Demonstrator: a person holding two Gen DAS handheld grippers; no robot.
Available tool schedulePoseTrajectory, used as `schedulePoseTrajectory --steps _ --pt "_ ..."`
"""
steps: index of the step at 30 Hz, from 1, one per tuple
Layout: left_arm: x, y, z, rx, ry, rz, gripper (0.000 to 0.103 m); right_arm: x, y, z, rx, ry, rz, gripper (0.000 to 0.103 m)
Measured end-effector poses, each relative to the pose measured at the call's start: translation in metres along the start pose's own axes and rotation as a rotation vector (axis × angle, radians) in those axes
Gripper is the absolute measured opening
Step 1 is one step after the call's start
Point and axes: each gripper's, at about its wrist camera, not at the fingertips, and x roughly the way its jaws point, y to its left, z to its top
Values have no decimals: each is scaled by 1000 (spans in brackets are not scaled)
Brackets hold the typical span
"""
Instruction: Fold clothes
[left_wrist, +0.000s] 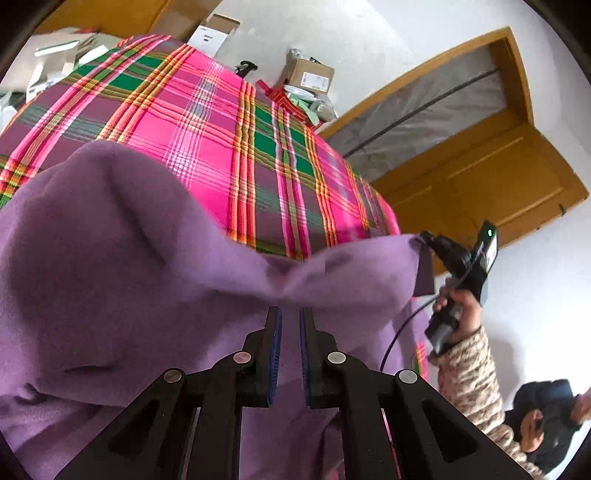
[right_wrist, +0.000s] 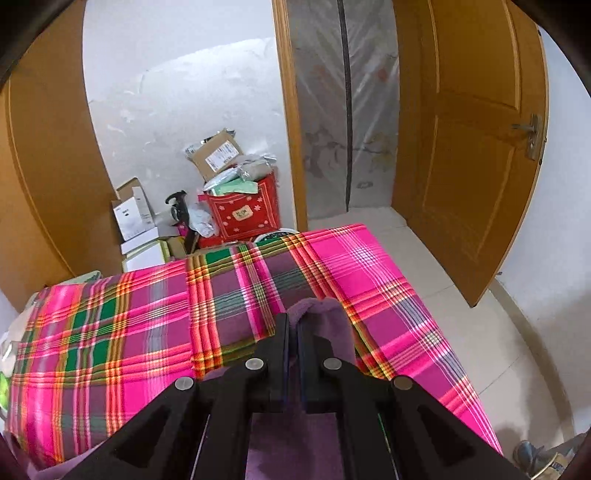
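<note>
A purple fleece garment (left_wrist: 122, 266) hangs lifted over a pink plaid-covered surface (left_wrist: 221, 129). In the left wrist view my left gripper (left_wrist: 290, 314) is shut on its upper edge, with the cloth bunched between the pads. At the right of that view my right gripper (left_wrist: 424, 239), held by a hand (left_wrist: 458, 310), pinches the garment's far corner, and the edge stretches between the two. In the right wrist view the right gripper (right_wrist: 293, 323) is shut on a fold of the purple garment (right_wrist: 321, 312) above the plaid surface (right_wrist: 129, 332).
Cardboard boxes (right_wrist: 218, 153) and a red bag (right_wrist: 243, 212) are piled against the white wall beyond the surface. An open wooden door (right_wrist: 476, 147) and a plastic-sheeted doorway (right_wrist: 343, 110) stand to the right, with bare floor tiles (right_wrist: 491, 343). A patterned sleeve (left_wrist: 469, 373) shows low right.
</note>
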Motion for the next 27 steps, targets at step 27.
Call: schedulePoseTrajectory --steps 27 --pt "-123 68 -74 -157 -187 151 12 -157 10 -127 -126 95 451 27"
